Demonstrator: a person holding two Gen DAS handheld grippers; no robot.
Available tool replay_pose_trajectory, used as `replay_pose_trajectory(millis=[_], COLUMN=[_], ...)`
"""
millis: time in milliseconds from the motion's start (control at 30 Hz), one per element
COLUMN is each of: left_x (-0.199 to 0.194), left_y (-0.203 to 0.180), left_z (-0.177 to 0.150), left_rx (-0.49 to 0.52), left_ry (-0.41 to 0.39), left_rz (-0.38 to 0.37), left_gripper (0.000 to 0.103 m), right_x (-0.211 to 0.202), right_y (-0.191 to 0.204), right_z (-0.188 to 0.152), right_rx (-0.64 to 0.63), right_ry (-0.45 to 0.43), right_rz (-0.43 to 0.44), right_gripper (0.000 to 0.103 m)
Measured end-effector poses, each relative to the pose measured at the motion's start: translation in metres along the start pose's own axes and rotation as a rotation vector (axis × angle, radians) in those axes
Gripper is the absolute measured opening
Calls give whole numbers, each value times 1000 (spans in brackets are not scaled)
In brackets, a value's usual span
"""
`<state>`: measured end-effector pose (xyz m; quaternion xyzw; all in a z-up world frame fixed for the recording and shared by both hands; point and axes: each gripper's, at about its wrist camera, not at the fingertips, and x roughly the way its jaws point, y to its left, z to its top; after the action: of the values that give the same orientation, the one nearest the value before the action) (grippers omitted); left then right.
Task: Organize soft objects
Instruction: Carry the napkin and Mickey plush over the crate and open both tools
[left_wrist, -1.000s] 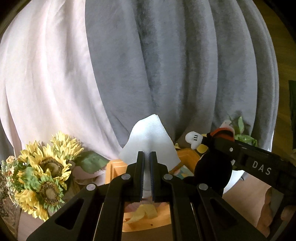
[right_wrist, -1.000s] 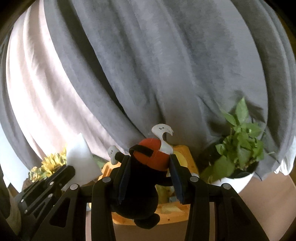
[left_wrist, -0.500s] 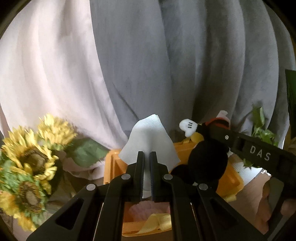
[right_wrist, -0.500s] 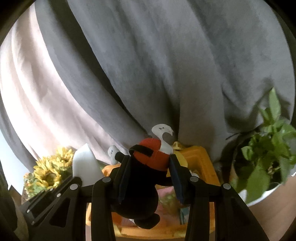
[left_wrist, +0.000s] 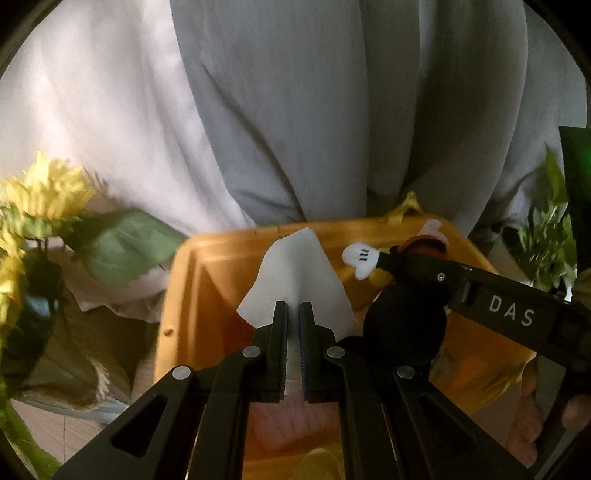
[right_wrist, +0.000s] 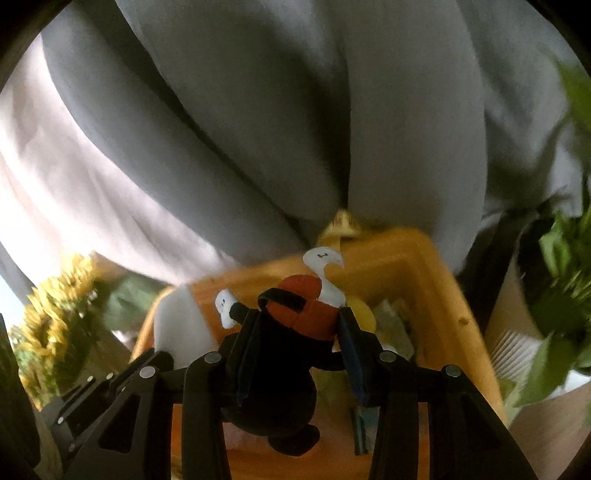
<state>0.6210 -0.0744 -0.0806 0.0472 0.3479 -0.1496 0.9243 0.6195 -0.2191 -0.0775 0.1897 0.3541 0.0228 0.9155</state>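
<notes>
My left gripper (left_wrist: 292, 308) is shut on a white cloth (left_wrist: 295, 277) and holds it above the orange bin (left_wrist: 207, 266). My right gripper (right_wrist: 297, 325) is shut on a black plush toy (right_wrist: 280, 391) with red shorts and white gloves, also over the bin (right_wrist: 436, 280). In the left wrist view the plush toy (left_wrist: 406, 325) hangs just right of the cloth, held by the right gripper (left_wrist: 413, 262). The cloth (right_wrist: 181, 332) and the left gripper (right_wrist: 162, 356) show at the left of the right wrist view. Yellow and pink soft items lie inside the bin.
Sunflowers (left_wrist: 40, 199) stand left of the bin. A potted green plant (right_wrist: 561, 280) stands right of it. Grey and white curtains (left_wrist: 295, 110) hang close behind. The wooden table surface (right_wrist: 546, 424) shows at the lower right.
Both grippers have moved forward and down toward the bin with their loads. The bin now fills the lower middle of both views; the flowers and plant have slid outward.
</notes>
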Motion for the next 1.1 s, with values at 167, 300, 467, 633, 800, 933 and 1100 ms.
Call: replay_pose_trajectory(millis=[167,300,467,633,800,933,1100], left_x=[13,18,16,7,-7,-23,-51], left_y=[-2,0,0,2,7,9,10], left_z=[-6,-8,-8,-7,-4,-1,-4], left_rx=[-3,-25,-25,-40,-54,-75,-86], left_ry=[44,66,66,54,35,10,-31], left_rz=[-8,-12,-8,4,19,16,25], left_gripper=[8,9,21,29,33,34,39], right_x=[17,25,29,25,14,0,-27], right_y=[-5,-4,0,0,3,6,10], right_z=[-10,-9,-7,-7,-2,1,-3], right_rx=[13,-6,-33,-51,-83,-97,-130], right_ry=[83,126,166,170,147,117,82], right_rz=[-3,-7,-11,-16,-37,-49,-67], right_gripper=[43,46,46,47,52,52,52])
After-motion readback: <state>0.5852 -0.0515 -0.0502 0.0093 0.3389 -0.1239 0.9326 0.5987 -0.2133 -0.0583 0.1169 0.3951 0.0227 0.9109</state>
